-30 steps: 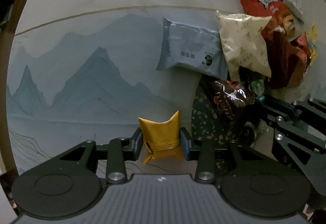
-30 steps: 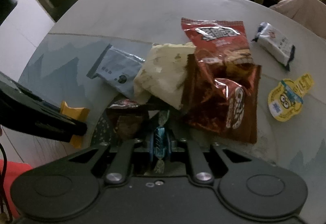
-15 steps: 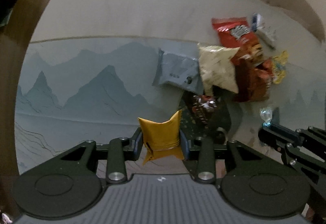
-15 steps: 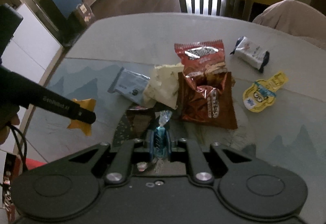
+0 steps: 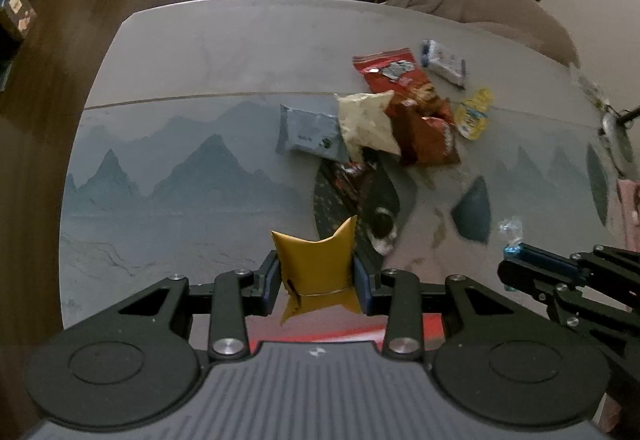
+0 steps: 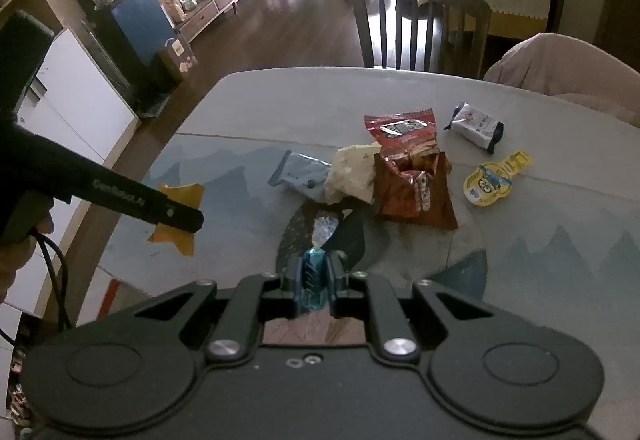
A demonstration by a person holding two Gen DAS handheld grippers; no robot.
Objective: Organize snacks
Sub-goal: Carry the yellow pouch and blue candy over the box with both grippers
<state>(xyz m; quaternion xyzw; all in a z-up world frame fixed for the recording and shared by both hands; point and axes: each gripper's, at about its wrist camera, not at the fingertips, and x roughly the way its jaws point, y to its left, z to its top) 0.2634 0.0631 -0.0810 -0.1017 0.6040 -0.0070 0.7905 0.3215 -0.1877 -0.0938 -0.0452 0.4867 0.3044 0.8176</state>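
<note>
My left gripper (image 5: 316,276) is shut on a small yellow packet (image 5: 316,264) and holds it above the table's near edge; the packet also shows in the right wrist view (image 6: 178,195). My right gripper (image 6: 314,280) is shut on a blue wrapped candy (image 6: 312,272), held above the table; the candy also shows in the left wrist view (image 5: 509,236). A pile of snacks lies mid-table: a grey packet (image 5: 308,131), a cream bag (image 5: 366,119), a red bag (image 5: 394,73) and a brown-red bag (image 5: 426,135).
A white-and-dark packet (image 6: 476,125) and a yellow cartoon pouch (image 6: 492,181) lie right of the pile. A dark wrapper (image 5: 352,175) lies near the pile's front. The table (image 5: 200,51) has a mountain-print mat. A chair (image 6: 416,19) stands behind it.
Both grippers have risen and pulled back from the table with their snacks; the snack pile now looks smaller and farther away, and the room behind shows.
</note>
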